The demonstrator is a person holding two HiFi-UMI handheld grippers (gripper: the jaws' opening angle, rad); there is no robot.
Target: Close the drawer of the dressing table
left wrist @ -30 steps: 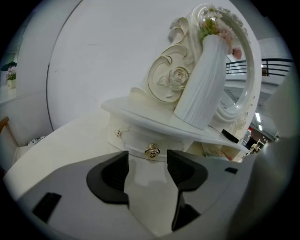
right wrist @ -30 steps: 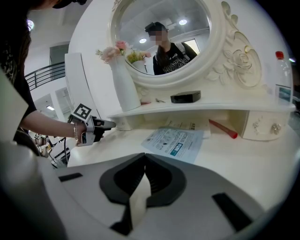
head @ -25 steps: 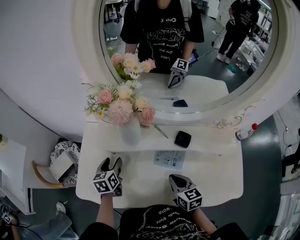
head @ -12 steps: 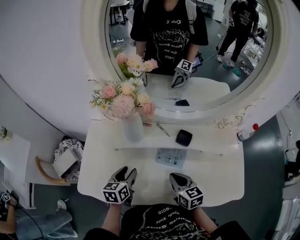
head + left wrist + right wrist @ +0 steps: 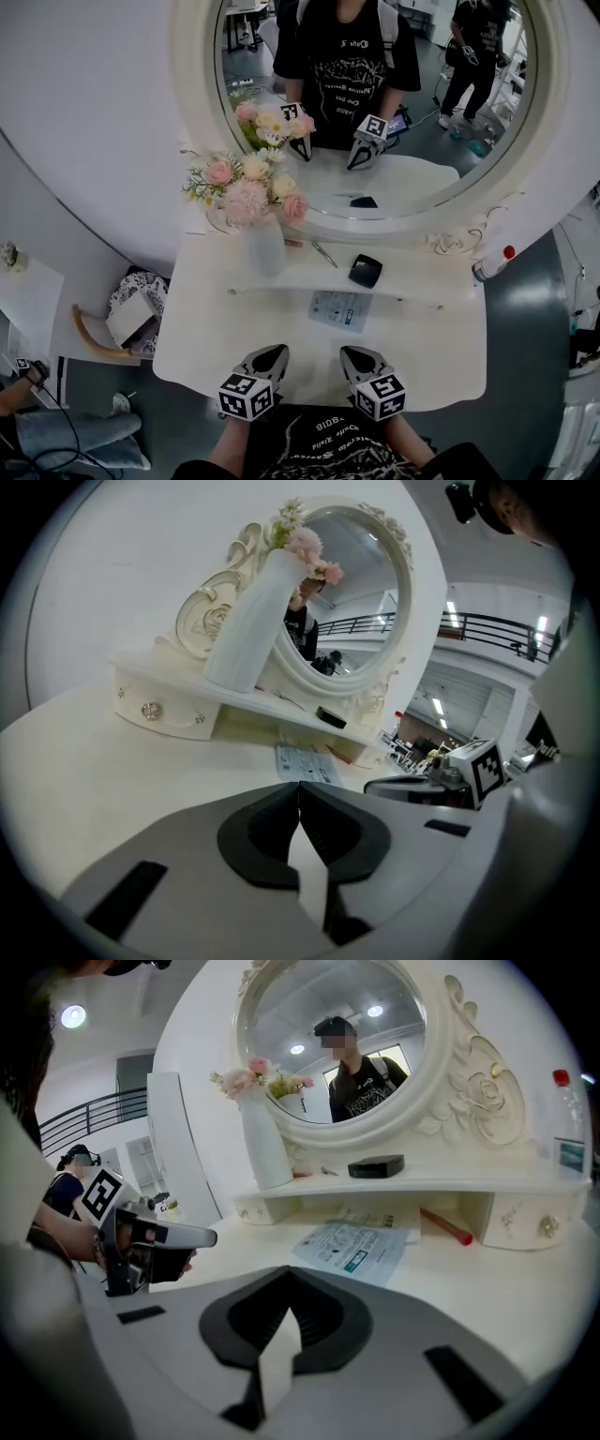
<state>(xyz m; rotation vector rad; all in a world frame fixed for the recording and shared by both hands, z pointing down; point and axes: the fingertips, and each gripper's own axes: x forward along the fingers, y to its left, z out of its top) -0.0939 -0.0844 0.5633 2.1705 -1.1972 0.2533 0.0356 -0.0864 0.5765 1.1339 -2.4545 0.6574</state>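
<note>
The white dressing table (image 5: 412,361) carries a raised shelf (image 5: 309,281) below a round mirror. Small drawers with crystal knobs sit under the shelf ends: the left drawer (image 5: 164,714) looks flush with its frame, and so does the right drawer (image 5: 530,1222). My left gripper (image 5: 267,356) hovers over the table's front edge; its jaws are closing fully together with nothing between them. Just to its right, my right gripper (image 5: 354,359) is shut and empty. Both point toward the mirror, well short of the drawers.
A vase of pink and cream flowers (image 5: 264,246), a black compact (image 5: 365,271) and a thin metal tool (image 5: 324,254) stand on the shelf. A printed leaflet (image 5: 339,310) and a red pen (image 5: 445,1226) lie below it. A red-capped bottle (image 5: 489,265) stands at the right.
My left gripper has slid right along the front edge to beside the right gripper, and its jaws have gone from wide open to shut. The right gripper has stayed put.
</note>
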